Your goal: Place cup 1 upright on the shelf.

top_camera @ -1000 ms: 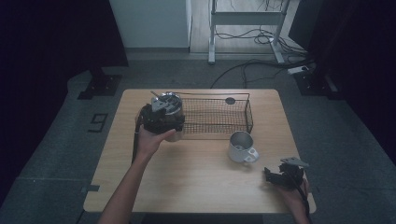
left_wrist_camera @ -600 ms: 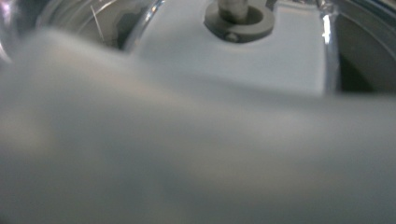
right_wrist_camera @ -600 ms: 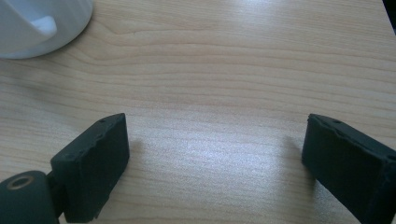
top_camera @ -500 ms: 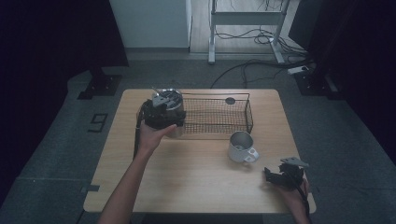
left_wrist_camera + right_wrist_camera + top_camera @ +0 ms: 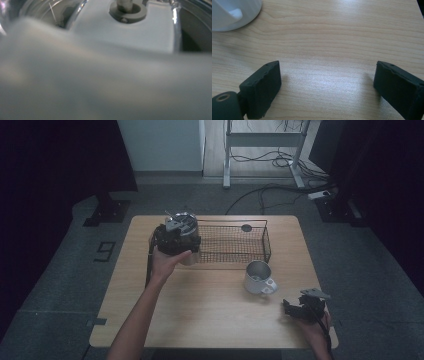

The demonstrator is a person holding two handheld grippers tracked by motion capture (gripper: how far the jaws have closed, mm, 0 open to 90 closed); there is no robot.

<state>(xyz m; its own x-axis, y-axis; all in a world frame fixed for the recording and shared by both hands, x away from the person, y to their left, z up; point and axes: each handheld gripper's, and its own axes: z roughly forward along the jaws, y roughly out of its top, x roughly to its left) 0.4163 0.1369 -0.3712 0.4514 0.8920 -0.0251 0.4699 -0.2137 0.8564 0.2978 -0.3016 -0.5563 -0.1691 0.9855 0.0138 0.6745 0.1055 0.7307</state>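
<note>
Jaws of the right gripper (image 5: 328, 87) stand wide apart over bare table (image 5: 210, 305) near the white mug (image 5: 258, 277). The left gripper (image 5: 176, 237) holds a metal cup (image 5: 188, 236) at the wire basket's (image 5: 235, 242) left end; its jaws' state cannot be told.

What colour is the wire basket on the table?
Black wire basket, clearest in the high view.

Black tongs (image 5: 328, 87), chunky worn pads (image 5: 263, 87); forearms apparently sleeveless.

Lab: dark curtains (image 5: 60, 155), floor cables (image 5: 280, 195), lone table (image 5: 150, 320).
</note>
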